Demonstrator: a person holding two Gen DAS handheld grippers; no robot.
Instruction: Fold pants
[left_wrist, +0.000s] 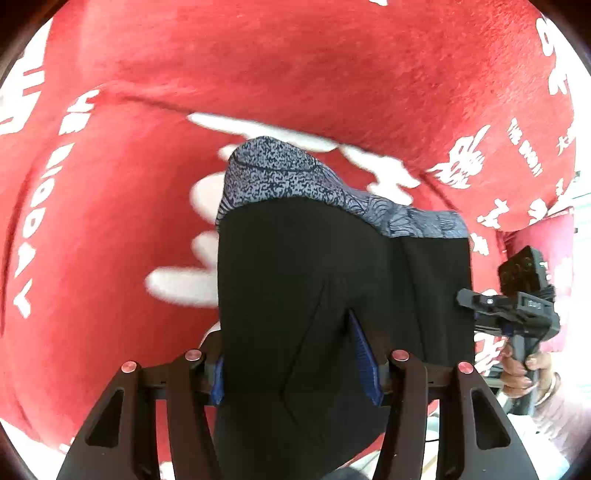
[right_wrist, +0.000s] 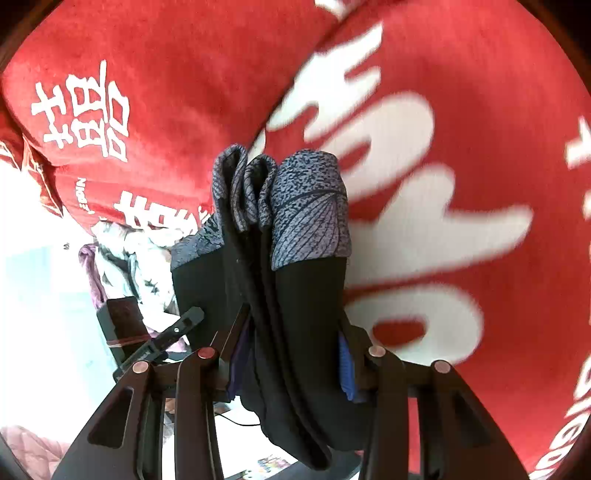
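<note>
The pants (left_wrist: 332, 295) are black with a grey-blue patterned band (left_wrist: 273, 177) at their far end. They hang in the air above a red blanket (left_wrist: 258, 66) with white characters. My left gripper (left_wrist: 295, 369) is shut on the black cloth, blue pads showing at both sides. In the right wrist view the pants (right_wrist: 295, 314) are bunched in several folds, with the patterned band (right_wrist: 310, 214) at the far end. My right gripper (right_wrist: 291, 365) is shut on these folds. The right gripper also shows in the left wrist view (left_wrist: 517, 306) at the right, held by a hand.
The red blanket (right_wrist: 461, 92) fills most of both views. A heap of pale clothes (right_wrist: 129, 251) lies at the left in the right wrist view, beside the blanket's edge. The left gripper's body (right_wrist: 140, 332) shows there too.
</note>
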